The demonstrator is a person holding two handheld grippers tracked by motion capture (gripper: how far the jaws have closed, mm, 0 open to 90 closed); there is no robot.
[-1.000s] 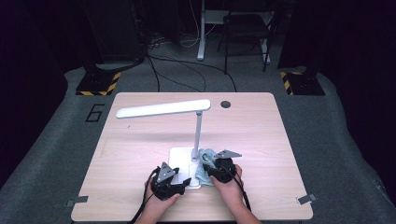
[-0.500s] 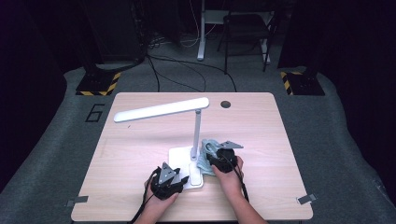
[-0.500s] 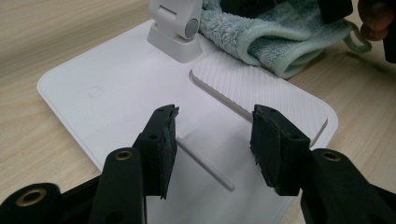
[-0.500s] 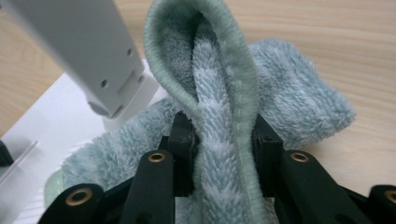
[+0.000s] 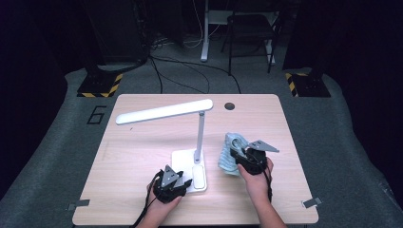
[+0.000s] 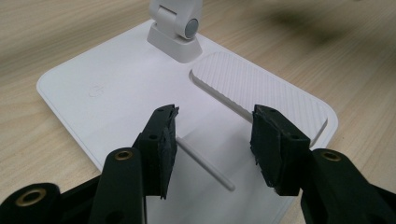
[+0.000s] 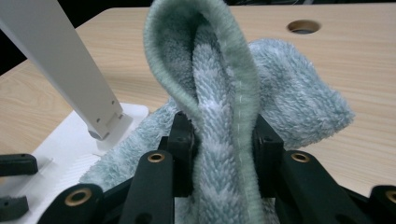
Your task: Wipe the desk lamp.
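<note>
The table (image 5: 142,161) has a pale wood-grain top with a round cable hole (image 5: 230,106) near its far edge. It stands on grey flooring marked with a "6" (image 5: 97,115), in a dark room with cables, black stands on yellow-striped feet and a chair frame beyond.

A white desk lamp (image 5: 164,111) stands mid-table on a flat base (image 5: 183,159). The left gripper (image 5: 183,183) sits at the base's near edge, its jaws spread to either side of that edge — whether the pads touch it cannot be told. The right gripper (image 5: 240,154), right of the lamp's post, pinches a folded, fluffy pale-green cloth (image 5: 230,152). In the right gripper view the cloth (image 7: 224,93) hides the pads and part of the base, and the lamp's arm is cut off at the frame.
</note>
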